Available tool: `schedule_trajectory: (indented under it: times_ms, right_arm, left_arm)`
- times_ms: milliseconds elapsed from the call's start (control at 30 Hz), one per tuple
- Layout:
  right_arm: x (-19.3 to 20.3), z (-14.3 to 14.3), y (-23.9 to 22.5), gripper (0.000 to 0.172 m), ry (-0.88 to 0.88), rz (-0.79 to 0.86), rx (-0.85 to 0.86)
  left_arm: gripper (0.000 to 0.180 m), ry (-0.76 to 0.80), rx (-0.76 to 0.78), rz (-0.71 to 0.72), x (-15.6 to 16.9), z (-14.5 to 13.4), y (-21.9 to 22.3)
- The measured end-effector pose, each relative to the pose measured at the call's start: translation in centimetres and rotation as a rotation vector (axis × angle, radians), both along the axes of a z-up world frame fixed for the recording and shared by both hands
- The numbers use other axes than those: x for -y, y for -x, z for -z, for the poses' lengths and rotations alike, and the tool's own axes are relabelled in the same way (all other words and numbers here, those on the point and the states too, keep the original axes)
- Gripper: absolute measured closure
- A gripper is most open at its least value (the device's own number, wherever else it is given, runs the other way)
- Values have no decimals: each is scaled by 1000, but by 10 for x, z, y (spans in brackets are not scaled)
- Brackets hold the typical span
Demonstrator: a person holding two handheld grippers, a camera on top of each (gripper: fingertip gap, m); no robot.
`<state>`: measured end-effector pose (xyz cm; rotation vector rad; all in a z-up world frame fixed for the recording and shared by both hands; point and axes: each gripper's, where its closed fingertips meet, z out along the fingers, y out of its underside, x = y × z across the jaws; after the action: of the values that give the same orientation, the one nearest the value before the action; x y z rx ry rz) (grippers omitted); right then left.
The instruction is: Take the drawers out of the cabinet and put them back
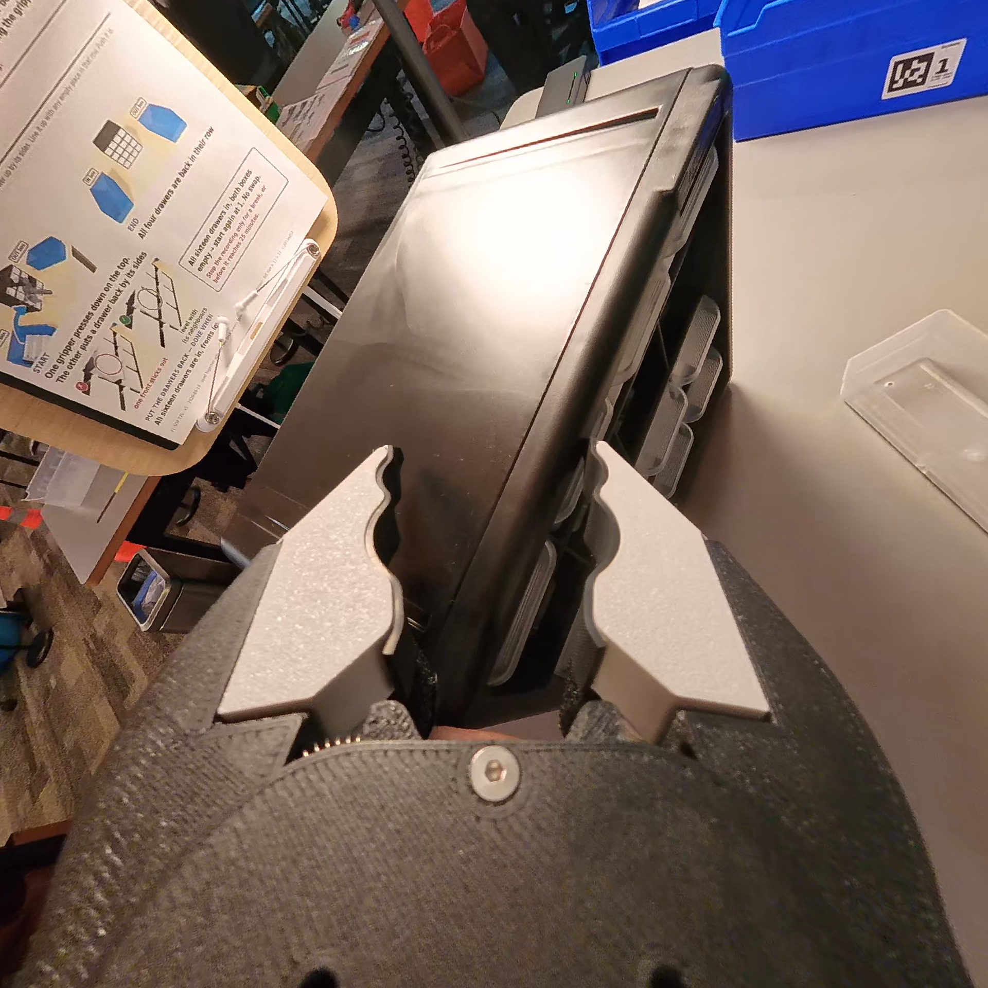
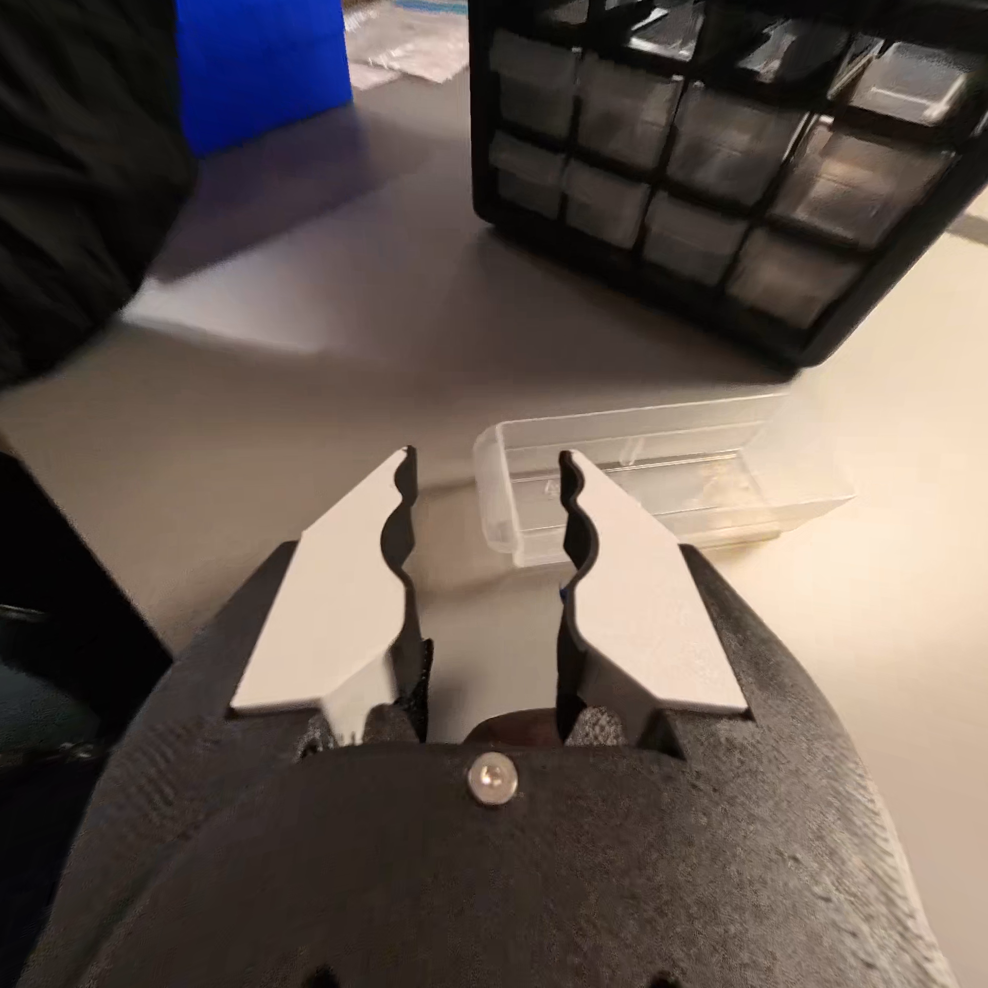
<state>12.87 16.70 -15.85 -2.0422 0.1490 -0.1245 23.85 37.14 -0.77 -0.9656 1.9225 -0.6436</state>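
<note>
The black cabinet (image 1: 481,267) stands on the grey table. My left gripper (image 1: 493,449) is open above it. One finger (image 1: 342,534) is over the cabinet's top, the other (image 1: 641,534) is in front of the clear drawer fronts (image 1: 689,369); neither pad presses on anything. In the right wrist view the cabinet (image 2: 695,176) shows its grid of drawers. One clear drawer (image 2: 695,481) lies empty on the table in front of it. My right gripper (image 2: 487,453) is open just short of that drawer's near end and holds nothing. The same drawer shows in the left wrist view (image 1: 919,395).
Blue bins stand behind the cabinet (image 1: 855,64) and at the back left (image 2: 262,69). A printed instruction sheet on a wooden board (image 1: 133,214) is left of the cabinet. A dark sleeve (image 2: 69,160) fills the left edge. Bare table (image 2: 321,401) lies left of the drawer.
</note>
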Motion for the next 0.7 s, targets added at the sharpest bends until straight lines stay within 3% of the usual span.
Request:
schedule_trajectory:
  times_ms: [300, 433, 467, 700]
  right_arm:
    - [-4, 23, -8, 115, 201, -79, 310]
    - [-4, 29, -12, 145, 222, -58, 335]
    - [-3, 28, -14, 152, 222, -45, 349]
    - [11, -2, -29, 154, 131, 13, 329]
  left_arm:
    - [110, -1, 0, 6, 0, 0, 0]
    - [110, -2, 2, 5, 0, 0, 0]
    - [110, -3, 2, 5, 0, 0, 0]
    - [110, -3, 1, 6, 0, 0, 0]
